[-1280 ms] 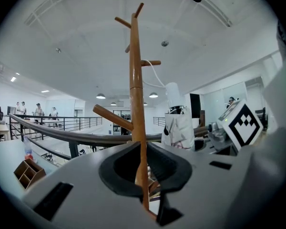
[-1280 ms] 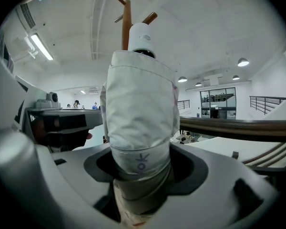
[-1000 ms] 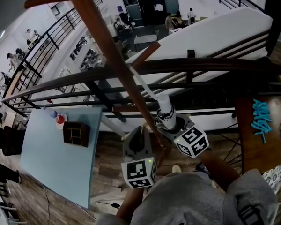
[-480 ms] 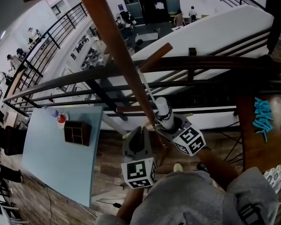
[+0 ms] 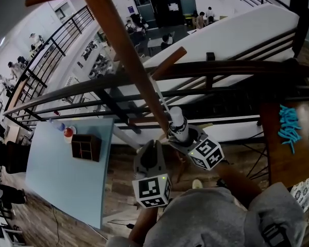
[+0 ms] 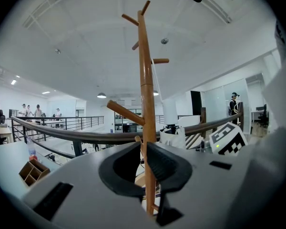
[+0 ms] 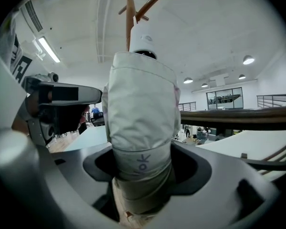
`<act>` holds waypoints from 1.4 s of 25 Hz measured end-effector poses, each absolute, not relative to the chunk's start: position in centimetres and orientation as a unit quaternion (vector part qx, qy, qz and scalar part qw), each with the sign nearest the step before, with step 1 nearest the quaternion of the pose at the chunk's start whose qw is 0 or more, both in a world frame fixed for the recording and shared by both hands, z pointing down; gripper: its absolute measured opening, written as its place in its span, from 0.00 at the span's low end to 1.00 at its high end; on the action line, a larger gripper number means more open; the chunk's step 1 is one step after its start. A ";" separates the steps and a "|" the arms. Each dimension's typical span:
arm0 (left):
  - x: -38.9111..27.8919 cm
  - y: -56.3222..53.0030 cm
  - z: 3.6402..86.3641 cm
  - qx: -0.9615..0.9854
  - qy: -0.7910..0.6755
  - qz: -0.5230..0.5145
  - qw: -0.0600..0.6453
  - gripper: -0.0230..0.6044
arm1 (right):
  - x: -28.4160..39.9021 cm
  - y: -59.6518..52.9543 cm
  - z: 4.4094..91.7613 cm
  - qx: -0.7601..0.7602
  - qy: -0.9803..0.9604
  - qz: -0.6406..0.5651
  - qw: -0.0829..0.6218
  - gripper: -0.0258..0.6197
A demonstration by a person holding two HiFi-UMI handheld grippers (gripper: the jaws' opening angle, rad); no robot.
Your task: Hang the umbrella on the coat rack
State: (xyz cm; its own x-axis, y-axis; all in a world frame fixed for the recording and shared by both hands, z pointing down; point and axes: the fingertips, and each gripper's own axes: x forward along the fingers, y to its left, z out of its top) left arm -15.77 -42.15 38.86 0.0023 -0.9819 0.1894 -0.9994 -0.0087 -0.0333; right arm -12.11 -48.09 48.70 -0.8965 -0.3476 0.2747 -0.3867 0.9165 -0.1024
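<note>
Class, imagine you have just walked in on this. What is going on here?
A person is working at a tall brown wooden coat rack with a hand-held tool in each hand. The right tool is shut on a folded pale grey umbrella in its sleeve and holds it upright beside the rack's pole, below a short peg. The left tool grips nothing, and its jaws are close together, pointing at the pole. Nothing shows the umbrella hanging on its own yet.

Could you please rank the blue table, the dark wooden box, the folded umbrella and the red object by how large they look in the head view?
1. Blue table
2. Dark wooden box and folded umbrella: similar, and the umbrella is nearer the camera and partly hidden, so I won't rank them.
3. Red object
</note>
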 end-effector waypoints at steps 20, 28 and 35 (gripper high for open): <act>-17.4 -40.0 38.6 0.724 -0.683 0.076 0.054 0.11 | -9.6 -47.1 42.4 0.240 -0.969 0.041 0.040 0.50; -17.8 -38.4 38.2 0.736 -0.671 0.076 0.048 0.11 | -6.9 -45.1 39.6 0.309 -0.951 0.009 0.008 0.49; -19.3 -36.6 38.4 0.741 -0.666 0.075 0.049 0.11 | -5.6 -43.7 38.5 0.384 -0.923 -0.007 0.010 0.14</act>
